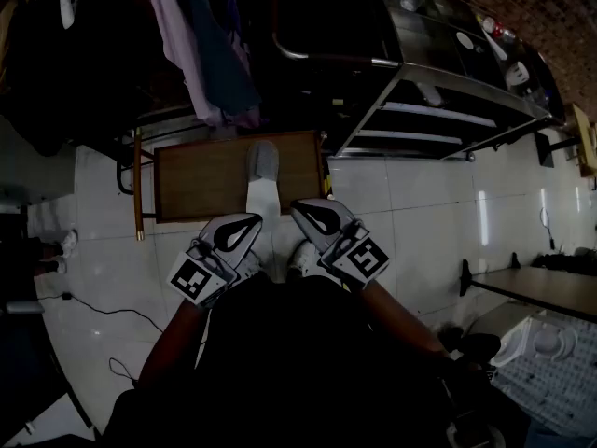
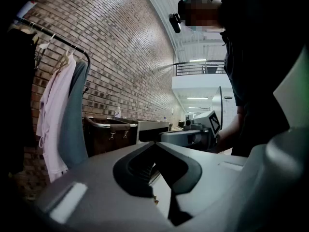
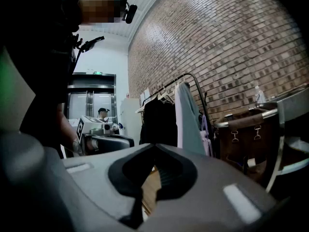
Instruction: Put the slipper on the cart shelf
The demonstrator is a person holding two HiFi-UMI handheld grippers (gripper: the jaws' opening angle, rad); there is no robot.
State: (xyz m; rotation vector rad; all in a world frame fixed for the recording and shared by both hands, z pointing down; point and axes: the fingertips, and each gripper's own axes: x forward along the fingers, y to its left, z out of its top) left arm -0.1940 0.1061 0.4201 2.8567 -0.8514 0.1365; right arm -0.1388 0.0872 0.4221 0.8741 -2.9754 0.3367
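A grey slipper (image 1: 263, 160) lies on a low brown wooden stand (image 1: 196, 180) on the floor ahead of me, with a white piece (image 1: 263, 196) just below it. The metal cart (image 1: 448, 110) with its open shelves stands at the upper right. My left gripper (image 1: 244, 224) and right gripper (image 1: 308, 209) are held side by side close to my body, just short of the stand. Both have their jaws together with nothing between them. In the left gripper view the left gripper's (image 2: 154, 144) tips meet, and so do the right gripper's (image 3: 154, 146) tips in the right gripper view.
A clothes rack with hanging garments (image 1: 201, 35) stands behind the stand at the upper left. A dark bin with a metal rail (image 1: 326, 17) sits beside the cart. Cables (image 1: 103, 311) trail over the white tiled floor at left. A table edge (image 1: 541, 287) is at right.
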